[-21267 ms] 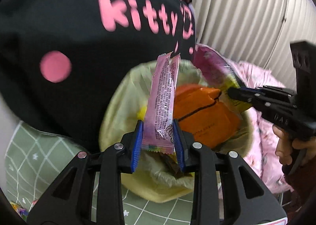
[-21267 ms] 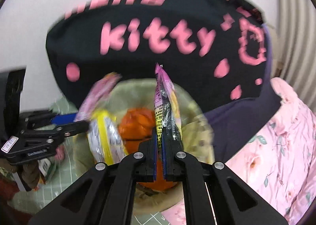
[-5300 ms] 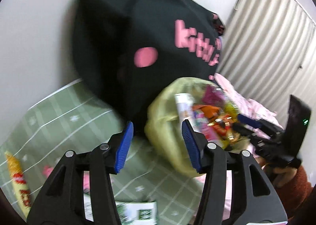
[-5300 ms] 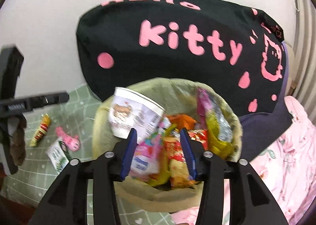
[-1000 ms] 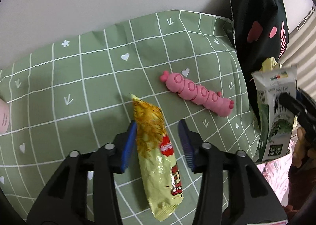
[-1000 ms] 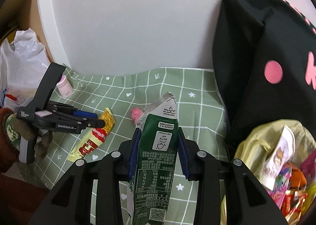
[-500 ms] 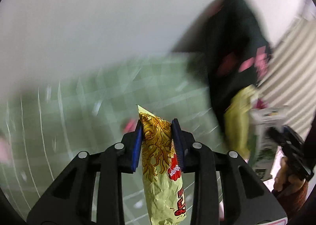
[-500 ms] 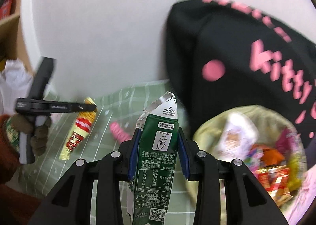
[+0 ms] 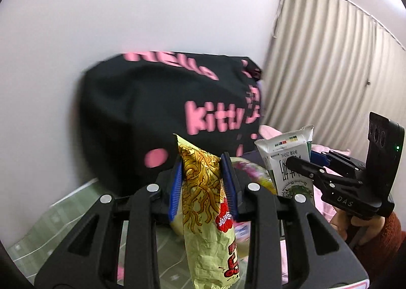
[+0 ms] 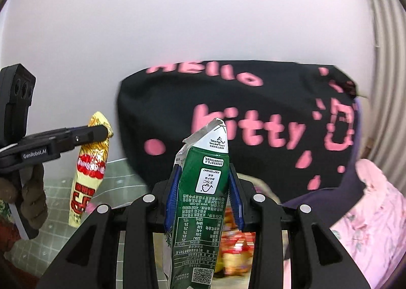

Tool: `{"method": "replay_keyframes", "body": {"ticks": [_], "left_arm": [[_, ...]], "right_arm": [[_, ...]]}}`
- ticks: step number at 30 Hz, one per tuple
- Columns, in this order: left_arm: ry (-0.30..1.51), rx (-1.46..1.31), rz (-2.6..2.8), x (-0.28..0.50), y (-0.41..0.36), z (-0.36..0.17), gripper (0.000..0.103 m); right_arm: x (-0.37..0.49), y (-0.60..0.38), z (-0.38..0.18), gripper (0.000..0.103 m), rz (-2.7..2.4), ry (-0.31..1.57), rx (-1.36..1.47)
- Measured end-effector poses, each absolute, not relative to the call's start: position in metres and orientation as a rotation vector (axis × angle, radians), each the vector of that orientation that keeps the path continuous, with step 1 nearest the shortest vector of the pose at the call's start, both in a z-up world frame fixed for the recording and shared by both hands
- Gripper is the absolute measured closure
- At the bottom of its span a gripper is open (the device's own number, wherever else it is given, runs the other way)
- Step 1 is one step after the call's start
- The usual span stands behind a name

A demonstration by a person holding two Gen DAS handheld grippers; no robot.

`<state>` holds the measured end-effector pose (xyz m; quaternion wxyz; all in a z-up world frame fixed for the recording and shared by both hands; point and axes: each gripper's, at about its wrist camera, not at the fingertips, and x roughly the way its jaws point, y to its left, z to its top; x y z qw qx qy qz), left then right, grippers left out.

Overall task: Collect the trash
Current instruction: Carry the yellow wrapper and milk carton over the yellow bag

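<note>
My left gripper (image 9: 202,185) is shut on a yellow noodle snack packet (image 9: 208,213), which hangs down between its blue pads. The same packet (image 10: 88,169) shows at the left of the right wrist view, held up in the air. My right gripper (image 10: 203,195) is shut on a green and white drink carton (image 10: 200,202), upright between the pads. That carton (image 9: 291,162) appears to the right in the left wrist view. Below and behind both grippers sits the yellow-green trash bag, mostly hidden, with colourful wrappers (image 10: 236,251) showing under the carton.
A black cushion with pink lettering (image 10: 253,124) leans against the white wall behind the bag. Green checked cloth (image 9: 63,218) covers the surface at lower left. Pink floral fabric (image 10: 368,213) lies to the right, pleated curtains (image 9: 330,86) beyond it.
The left gripper closed on the noodle packet, lifted it off the green cloth and swung toward the cushion and bag. The right gripper carried the carton up and over toward the bag.
</note>
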<state>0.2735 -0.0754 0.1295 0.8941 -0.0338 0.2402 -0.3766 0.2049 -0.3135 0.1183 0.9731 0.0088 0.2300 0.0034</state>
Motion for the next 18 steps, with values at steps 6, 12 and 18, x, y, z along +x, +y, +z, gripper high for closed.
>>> {"method": "replay_keyframes", "body": {"ticks": [6, 12, 18], "left_arm": [[0.467, -0.117, -0.877, 0.291, -0.129, 0.132, 0.074], [0.405, -0.229, -0.886, 0.318, -0.174, 0.107, 0.073], [0.567, -0.154, -0.847, 0.341, -0.196, 0.05, 0.073]], "right_arm": [[0.21, -0.366, 0.124, 0.069, -0.13, 0.433, 0.091], [0.246, -0.394, 0.104, 0.069, -0.155, 0.447, 0.198], [0.281, -0.392, 0.056, 0.069, -0.13, 0.572, 0.255]]}}
